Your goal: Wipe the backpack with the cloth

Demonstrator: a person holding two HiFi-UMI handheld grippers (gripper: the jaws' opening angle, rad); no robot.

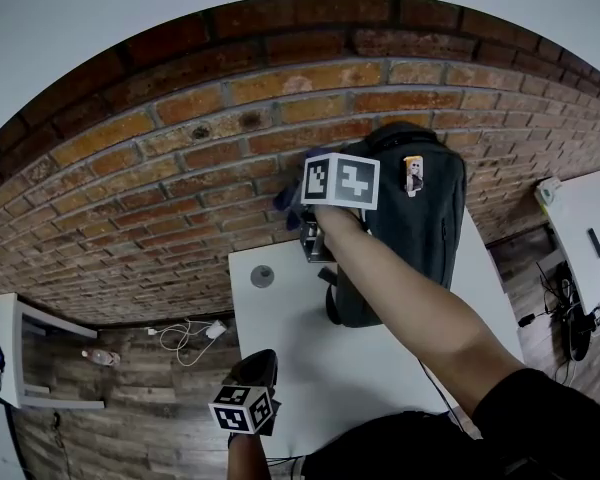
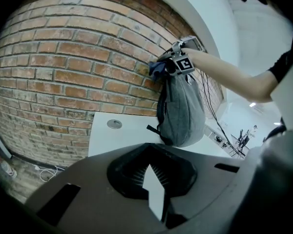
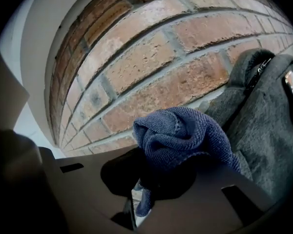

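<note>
A grey backpack (image 1: 410, 228) stands upright on the white table (image 1: 310, 358), leaning against the brick wall. It also shows in the left gripper view (image 2: 183, 111) and the right gripper view (image 3: 268, 130). My right gripper (image 1: 302, 208) is shut on a bunched blue cloth (image 3: 180, 135), held high at the backpack's upper left side by the wall. Whether the cloth (image 1: 288, 196) touches the fabric I cannot tell. My left gripper (image 1: 255, 368) hangs low by the table's front left edge, shut and holding nothing (image 2: 154, 189).
A round grey grommet (image 1: 262, 276) sits in the table near the wall. On the floor to the left lie cables (image 1: 185, 336) and a bottle (image 1: 98, 357) beside a white shelf (image 1: 35, 358). Another white table (image 1: 585, 218) stands at right.
</note>
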